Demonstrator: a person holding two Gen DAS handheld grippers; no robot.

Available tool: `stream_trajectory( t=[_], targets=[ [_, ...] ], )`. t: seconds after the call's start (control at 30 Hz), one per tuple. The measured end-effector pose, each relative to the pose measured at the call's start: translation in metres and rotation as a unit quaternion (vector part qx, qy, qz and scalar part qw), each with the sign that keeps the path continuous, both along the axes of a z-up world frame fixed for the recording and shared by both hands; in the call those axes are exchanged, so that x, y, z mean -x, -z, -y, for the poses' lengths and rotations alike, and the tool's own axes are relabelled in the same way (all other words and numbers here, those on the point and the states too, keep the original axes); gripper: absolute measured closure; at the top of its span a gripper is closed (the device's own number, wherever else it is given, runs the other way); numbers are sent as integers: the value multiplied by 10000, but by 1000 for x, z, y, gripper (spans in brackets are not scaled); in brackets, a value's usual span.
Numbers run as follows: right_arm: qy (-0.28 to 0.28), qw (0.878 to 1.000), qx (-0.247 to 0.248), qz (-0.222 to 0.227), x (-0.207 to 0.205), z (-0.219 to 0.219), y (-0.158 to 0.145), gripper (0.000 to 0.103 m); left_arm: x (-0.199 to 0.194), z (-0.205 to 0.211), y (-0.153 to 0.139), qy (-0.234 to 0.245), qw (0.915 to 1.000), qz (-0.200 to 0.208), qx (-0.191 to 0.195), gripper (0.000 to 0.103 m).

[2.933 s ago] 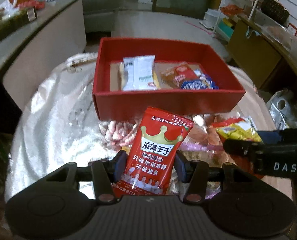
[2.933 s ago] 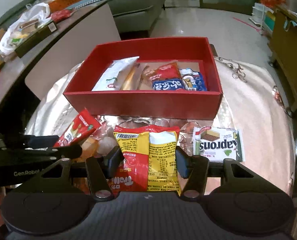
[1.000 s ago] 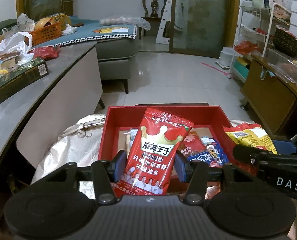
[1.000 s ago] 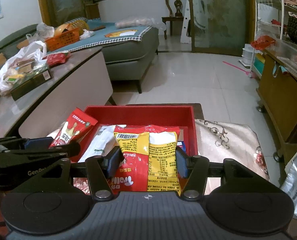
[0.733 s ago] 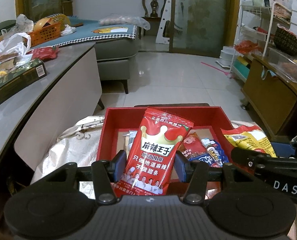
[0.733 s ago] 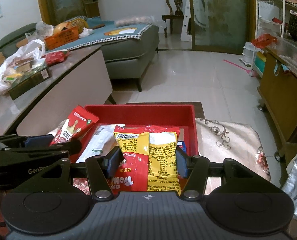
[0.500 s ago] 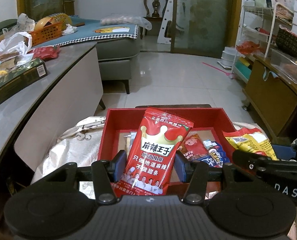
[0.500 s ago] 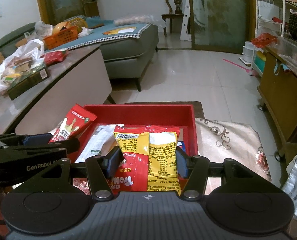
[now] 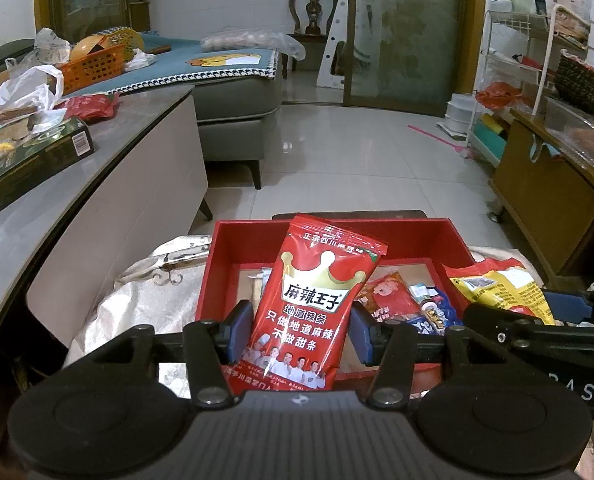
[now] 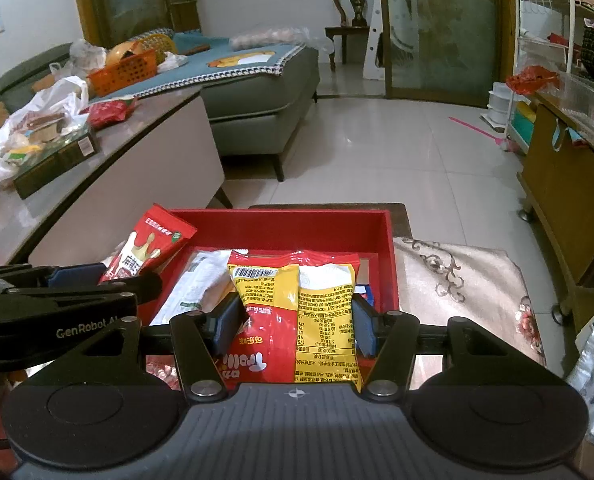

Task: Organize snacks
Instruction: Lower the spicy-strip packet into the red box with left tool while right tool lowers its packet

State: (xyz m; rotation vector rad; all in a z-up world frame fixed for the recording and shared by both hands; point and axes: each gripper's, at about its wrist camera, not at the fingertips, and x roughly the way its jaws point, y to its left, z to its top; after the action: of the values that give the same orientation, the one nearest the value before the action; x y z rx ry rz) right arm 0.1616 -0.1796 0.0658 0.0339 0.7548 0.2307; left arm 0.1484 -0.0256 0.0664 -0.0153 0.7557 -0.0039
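Two snack packets held over a red box, one in each gripper

A tiled room fills the upper frame, with a grey sofa (image 9: 237,96) and a cluttered counter (image 9: 57,184) at left; lower centre, the red box (image 9: 377,236) sits on a pale patterned cloth (image 10: 457,280), its near wall and most of its contents hidden behind the packets; the left gripper (image 9: 301,332) is clamped on a red packet (image 9: 313,308) with a gold crown and Chinese writing, its bottom edge cut off by the gripper body; the right gripper (image 10: 293,328) is clamped on a yellow-and-red packet (image 10: 297,312), back side showing, barcode at top, small print unreadable; "GenRobot" reads on the left gripper's side at lower left of the right wrist view.
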Motion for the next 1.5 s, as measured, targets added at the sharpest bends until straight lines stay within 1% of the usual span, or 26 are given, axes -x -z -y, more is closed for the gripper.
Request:
stream_trajectory(
  t=[0.6, 1.5],
  targets=[
    [33, 10000, 6, -21, -16, 4, 4, 38, -16, 0, 6, -82, 9999, -33, -59, 58],
    [92, 9998, 24, -200, -41, 5, 20, 38, -47, 3, 22, -165, 9997, -136, -120, 58]
  ],
)
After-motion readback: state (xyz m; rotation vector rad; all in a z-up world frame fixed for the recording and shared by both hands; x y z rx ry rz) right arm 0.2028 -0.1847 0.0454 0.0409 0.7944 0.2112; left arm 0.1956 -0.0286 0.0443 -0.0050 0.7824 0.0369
